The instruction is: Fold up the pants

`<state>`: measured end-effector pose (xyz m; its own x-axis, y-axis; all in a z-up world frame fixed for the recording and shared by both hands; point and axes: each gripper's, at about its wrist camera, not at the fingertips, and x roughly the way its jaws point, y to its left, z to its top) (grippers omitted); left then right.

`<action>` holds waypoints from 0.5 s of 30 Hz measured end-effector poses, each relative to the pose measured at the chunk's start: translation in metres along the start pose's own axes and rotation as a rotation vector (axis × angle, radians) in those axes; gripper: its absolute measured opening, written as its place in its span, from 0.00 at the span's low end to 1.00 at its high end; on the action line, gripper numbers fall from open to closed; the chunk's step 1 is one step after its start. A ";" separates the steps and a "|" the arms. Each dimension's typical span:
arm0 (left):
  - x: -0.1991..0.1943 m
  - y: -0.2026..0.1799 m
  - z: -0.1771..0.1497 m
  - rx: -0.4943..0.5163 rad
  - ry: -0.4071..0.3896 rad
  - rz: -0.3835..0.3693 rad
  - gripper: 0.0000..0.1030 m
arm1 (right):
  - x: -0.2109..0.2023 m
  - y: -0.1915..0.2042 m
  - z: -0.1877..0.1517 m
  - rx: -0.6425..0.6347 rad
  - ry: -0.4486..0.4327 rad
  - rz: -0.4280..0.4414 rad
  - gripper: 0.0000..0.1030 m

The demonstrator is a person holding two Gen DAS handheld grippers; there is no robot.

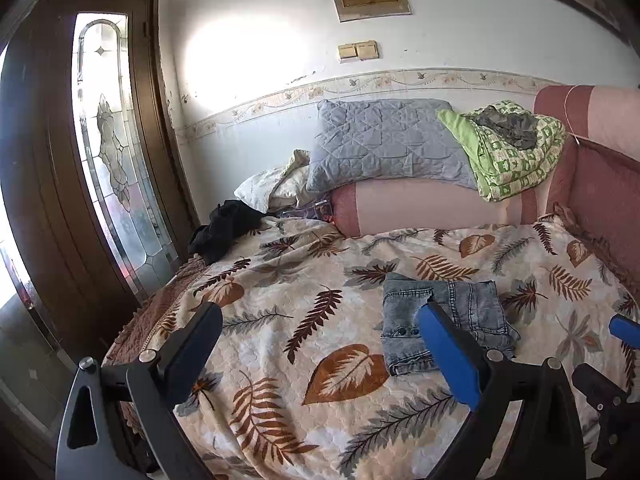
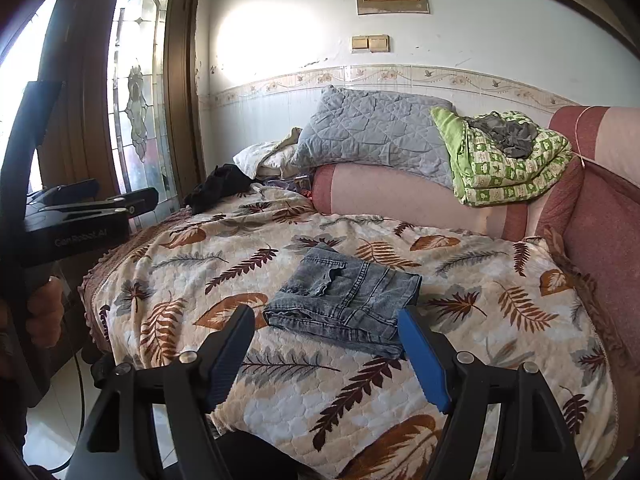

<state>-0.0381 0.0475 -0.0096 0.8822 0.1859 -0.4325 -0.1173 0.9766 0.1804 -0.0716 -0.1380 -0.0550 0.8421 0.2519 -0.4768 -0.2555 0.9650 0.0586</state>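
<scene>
Two spread grippers, folded pants (image 2: pixel 344 300) just beyond fingers (image 2: pixel 420 348)

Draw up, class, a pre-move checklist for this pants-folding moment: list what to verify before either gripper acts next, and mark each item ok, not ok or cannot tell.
1. Jeans lie folded in a compact bundle on the leaf-print bedspread: ok.
2. Left gripper open, holding nothing: ok.
3. Right gripper open, holding nothing: ok.
4. Both grippers apart from the jeans: ok.
5. Bundle edges neatly aligned: not ok, one corner sticks out at the far side.
6. Another fold still needed: cannot tell.
</scene>
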 end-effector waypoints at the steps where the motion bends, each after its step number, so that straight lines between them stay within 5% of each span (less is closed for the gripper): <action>1: 0.000 0.001 0.000 -0.004 0.001 0.001 0.96 | 0.000 0.000 0.000 0.000 0.001 -0.002 0.75; 15: 0.008 0.002 -0.003 -0.010 0.020 -0.014 0.96 | 0.008 0.000 -0.001 0.001 0.018 -0.006 0.75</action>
<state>-0.0326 0.0515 -0.0149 0.8743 0.1747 -0.4528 -0.1102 0.9800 0.1655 -0.0657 -0.1361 -0.0594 0.8348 0.2452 -0.4930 -0.2502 0.9665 0.0571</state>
